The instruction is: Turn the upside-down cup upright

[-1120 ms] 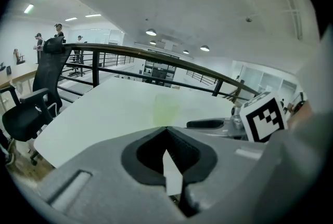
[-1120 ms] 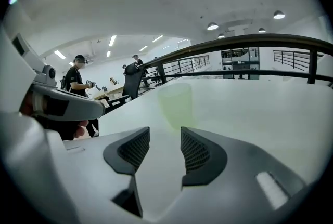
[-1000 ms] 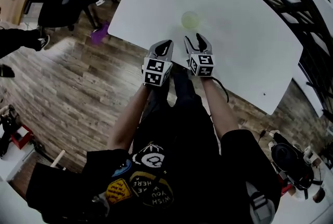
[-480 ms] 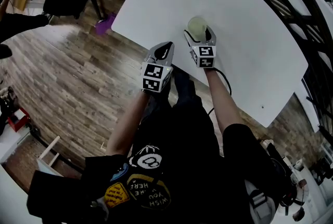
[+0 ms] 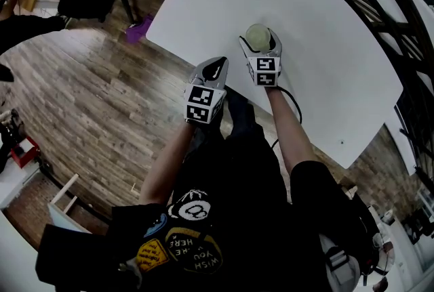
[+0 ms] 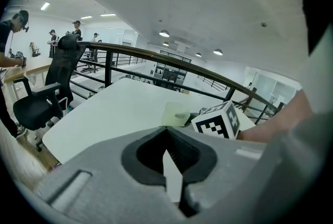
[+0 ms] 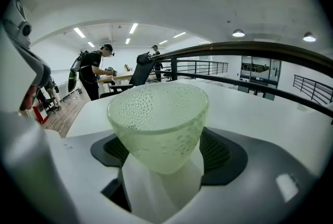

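Pale-green dimpled cup (image 7: 158, 124) stands on white desk (image 5: 325, 74) between right tool's (image 5: 260, 45) jaws. These have just been opening and are released. Left tool (image 5: 214, 66) is clenched, empty.

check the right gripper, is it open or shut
Open: the right gripper has just been opening; its jaws stand wide either side of the cup.

The head view looks steeply down from above the person onto the white worktop (image 5: 325, 80) and the wood floor (image 5: 88, 121). The left gripper view sits low near the worktop's edge and faces across it toward a railing (image 6: 156, 56). The right gripper view faces across it too, very close to the cup (image 7: 158, 121). All three share cup and worktop.
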Demonstrator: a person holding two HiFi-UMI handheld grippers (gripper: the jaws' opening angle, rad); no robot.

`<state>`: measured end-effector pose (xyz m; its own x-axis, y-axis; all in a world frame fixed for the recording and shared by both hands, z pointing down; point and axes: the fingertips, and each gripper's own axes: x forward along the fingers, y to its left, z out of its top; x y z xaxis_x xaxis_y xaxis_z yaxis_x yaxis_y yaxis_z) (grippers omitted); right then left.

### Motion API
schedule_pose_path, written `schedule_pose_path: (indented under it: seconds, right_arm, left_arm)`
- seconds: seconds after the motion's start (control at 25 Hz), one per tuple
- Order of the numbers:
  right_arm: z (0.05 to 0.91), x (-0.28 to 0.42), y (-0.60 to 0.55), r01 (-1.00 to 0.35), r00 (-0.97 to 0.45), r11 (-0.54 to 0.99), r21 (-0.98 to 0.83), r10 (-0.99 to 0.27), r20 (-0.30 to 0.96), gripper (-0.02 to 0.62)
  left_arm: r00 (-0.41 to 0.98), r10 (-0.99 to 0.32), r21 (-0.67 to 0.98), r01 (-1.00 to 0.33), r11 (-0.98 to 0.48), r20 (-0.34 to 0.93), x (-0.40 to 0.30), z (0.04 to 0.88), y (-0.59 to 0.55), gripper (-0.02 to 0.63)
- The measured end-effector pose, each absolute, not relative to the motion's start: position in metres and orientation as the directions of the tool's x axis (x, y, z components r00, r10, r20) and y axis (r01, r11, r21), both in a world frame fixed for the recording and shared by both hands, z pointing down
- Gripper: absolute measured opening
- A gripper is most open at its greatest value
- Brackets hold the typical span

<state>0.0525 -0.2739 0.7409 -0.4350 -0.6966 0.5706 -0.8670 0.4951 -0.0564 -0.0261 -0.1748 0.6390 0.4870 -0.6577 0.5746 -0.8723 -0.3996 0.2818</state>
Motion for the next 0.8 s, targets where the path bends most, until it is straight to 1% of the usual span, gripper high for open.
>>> schedule_pose_path:
  seconds: [0.08, 0.32, 0.44, 0.52, 0.68, 0.72, 0.76, 0.8]
  right_arm:
    - [0.739, 0.052, -0.276, -0.869, -0.431, 0.491, -0.052, -0.702, 0.567, 0.366]
    - [0.725, 0.051, -0.269, -0.863, -0.45, 0.502, -0.059, -0.71, 0.542, 0.365]
    - [0.705, 0.05, -0.26, -0.852, -0.468, 0.521, -0.051, -0.715, 0.519, 0.365]
    - [0.69, 0.053, -0.252, -0.844, -0.477, 0.535, -0.035, -0.72, 0.505, 0.365]
    - [0.658, 0.055, -0.235, -0.823, -0.487, 0.568, 0.021, -0.723, 0.489, 0.365]
    - [0.649, 0.055, -0.231, -0.815, -0.491, 0.578, 0.037, -0.723, 0.486, 0.365]
    - [0.641, 0.056, -0.226, -0.809, -0.493, 0.585, 0.051, -0.723, 0.484, 0.365]
    - [0.634, 0.057, -0.221, -0.806, -0.493, 0.589, 0.061, -0.725, 0.481, 0.365]
  left_arm:
    - [0.487, -0.658, 0.278, -0.872, -0.403, 0.574, -0.026, 0.638, -0.174, 0.005]
    - [0.485, -0.655, 0.273, -0.873, -0.404, 0.579, -0.026, 0.636, -0.175, 0.005]
    - [0.49, -0.663, 0.309, -0.872, -0.38, 0.566, -0.027, 0.63, -0.175, 0.005]
    - [0.531, -0.657, 0.367, -0.847, -0.385, 0.536, -0.02, 0.618, -0.176, 0.005]
    - [0.71, -0.538, 0.555, -0.698, -0.453, 0.454, 0.003, 0.581, -0.171, 0.006]
    - [0.722, -0.529, 0.567, -0.685, -0.457, 0.446, 0.005, 0.572, -0.172, 0.038]
    - [0.722, -0.53, 0.562, -0.686, -0.462, 0.445, 0.006, 0.564, -0.174, 0.104]
    - [0.715, -0.533, 0.547, -0.694, -0.468, 0.451, 0.008, 0.558, -0.177, 0.129]
